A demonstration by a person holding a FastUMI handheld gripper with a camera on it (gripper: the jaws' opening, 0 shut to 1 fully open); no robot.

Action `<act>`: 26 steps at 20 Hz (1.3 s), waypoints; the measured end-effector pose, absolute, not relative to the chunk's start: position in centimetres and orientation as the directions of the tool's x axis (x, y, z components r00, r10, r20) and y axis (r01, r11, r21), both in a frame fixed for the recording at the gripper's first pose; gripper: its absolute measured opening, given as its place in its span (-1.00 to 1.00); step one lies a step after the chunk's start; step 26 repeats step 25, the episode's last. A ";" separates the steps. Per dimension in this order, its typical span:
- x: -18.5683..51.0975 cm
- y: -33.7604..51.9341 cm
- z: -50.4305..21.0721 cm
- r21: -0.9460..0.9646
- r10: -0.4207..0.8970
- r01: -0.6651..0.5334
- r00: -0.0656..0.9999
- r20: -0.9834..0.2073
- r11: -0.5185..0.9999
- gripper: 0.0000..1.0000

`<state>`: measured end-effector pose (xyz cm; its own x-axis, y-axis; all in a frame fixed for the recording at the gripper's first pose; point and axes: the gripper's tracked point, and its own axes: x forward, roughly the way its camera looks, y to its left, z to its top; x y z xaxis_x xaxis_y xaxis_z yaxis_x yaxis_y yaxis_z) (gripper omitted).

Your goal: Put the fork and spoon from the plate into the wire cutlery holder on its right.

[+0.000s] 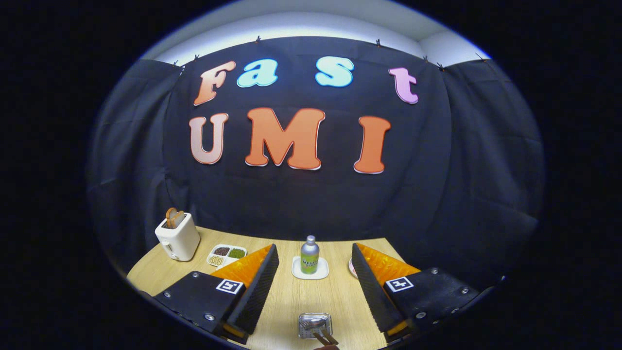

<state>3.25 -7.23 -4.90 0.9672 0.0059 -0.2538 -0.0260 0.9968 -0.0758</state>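
**Open gripper hanging above the table, cutlery holder between its fingers**

The gripper (pixel 315 287) is hovering over the wooden table (pixel 286 296) with its two fingers spread wide apart and nothing gripped between them. Taking the small bottle (pixel 309 254) as the landmark: it is standing upright on a white square coaster (pixel 310 268), in the gap between the two fingers and beyond their tips. Nearer than the bottle, low between the fingers, the wire cutlery holder (pixel 315 324) is sitting on the table, with what looks like a utensil (pixel 323 334) lying in or across it; whether that is the fork or the spoon cannot be told. To the left of the bottle, past the left finger, a white divided dish (pixel 226 254) is holding small portions of grains or seeds, and further left again a white toaster (pixel 177 236) is carrying slices of bread (pixel 173 218) in its slots. Just right of the bottle, a pinkish rim (pixel 351 267) is peeking out from behind the right finger; what it belongs to cannot be told.
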 end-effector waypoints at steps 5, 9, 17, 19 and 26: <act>2.9 -5.1 -0.5 -0.061 0.047 -0.056 0.988 -0.148 0.997 0.89; 2.5 -4.0 1.9 -0.034 0.083 -0.086 0.993 -0.078 0.996 0.93; 1.8 -4.3 4.6 -0.021 0.079 -0.078 0.997 0.022 0.997 0.97; 1.6 -4.4 4.7 -0.015 0.075 -0.075 0.997 0.027 0.997 0.97; 1.4 -4.6 4.0 0.001 0.068 -0.068 0.998 0.013 0.998 0.97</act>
